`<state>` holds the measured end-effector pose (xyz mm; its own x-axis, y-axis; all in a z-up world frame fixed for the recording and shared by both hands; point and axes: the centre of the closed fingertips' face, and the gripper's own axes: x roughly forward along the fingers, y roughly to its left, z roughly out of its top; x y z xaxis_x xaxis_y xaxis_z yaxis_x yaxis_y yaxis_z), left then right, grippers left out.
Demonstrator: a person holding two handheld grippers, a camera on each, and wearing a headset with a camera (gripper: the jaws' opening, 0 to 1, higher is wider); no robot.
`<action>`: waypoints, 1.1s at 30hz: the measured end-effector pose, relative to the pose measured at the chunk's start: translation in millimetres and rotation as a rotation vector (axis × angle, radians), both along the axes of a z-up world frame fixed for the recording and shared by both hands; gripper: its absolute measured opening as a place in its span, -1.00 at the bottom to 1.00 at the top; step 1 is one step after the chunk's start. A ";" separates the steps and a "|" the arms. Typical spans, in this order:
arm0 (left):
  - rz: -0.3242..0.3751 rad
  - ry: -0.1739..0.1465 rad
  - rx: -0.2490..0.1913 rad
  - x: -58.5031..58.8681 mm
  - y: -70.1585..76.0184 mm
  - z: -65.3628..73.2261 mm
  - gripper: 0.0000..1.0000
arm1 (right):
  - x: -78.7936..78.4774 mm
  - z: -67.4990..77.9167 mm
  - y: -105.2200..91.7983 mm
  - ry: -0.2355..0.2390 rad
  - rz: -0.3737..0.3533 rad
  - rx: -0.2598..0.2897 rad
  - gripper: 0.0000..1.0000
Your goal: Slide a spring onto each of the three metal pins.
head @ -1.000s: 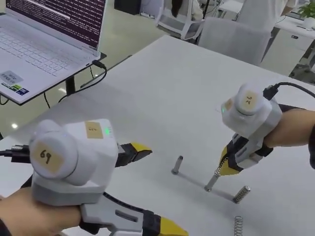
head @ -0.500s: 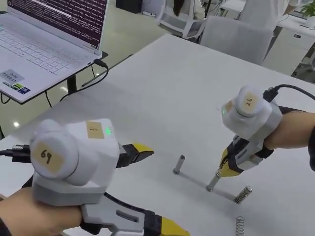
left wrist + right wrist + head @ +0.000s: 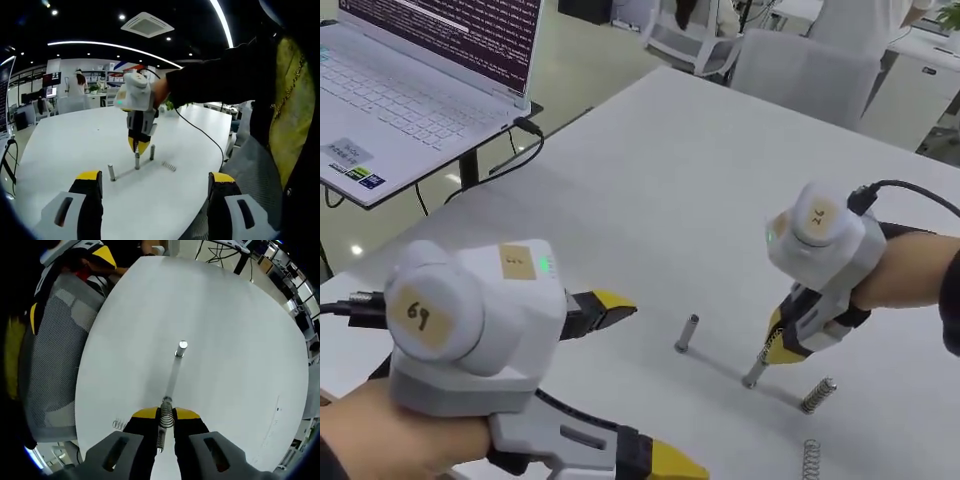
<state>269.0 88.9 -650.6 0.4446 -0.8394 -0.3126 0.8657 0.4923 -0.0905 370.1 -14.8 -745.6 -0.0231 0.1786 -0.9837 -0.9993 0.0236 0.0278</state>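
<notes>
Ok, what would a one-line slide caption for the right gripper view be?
Right gripper shut on a spring, with a bare metal pin standing ahead on the white table.

- "69", handwritten on the tan round sticker (image 3: 420, 318) atop the white, yellow-tipped left gripper (image 3: 645, 385).
- "26", on the tan sticker (image 3: 817, 214) atop the white right gripper (image 3: 778, 350).
- Text on the white laptop (image 3: 410, 100) screen: too small to read.
</notes>
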 end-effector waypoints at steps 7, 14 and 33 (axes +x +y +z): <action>-0.003 0.003 0.006 0.0 -0.5 -0.6 0.67 | 0.8 -11.5 1.0 -0.004 0.010 -0.019 -0.83; -0.004 0.003 0.006 -0.1 -0.6 -0.4 0.66 | -0.1 -26.1 4.6 0.006 0.010 -0.029 -0.83; -0.005 0.007 0.011 -0.6 -0.8 -1.1 0.64 | 6.3 -40.1 5.4 -0.026 -0.022 -0.033 -0.83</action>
<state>268.3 88.1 -651.7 0.4383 -0.8381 -0.3248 0.8676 0.4889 -0.0907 376.4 -9.4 -785.7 0.0058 0.1460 -0.9893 -0.9989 0.0459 0.0009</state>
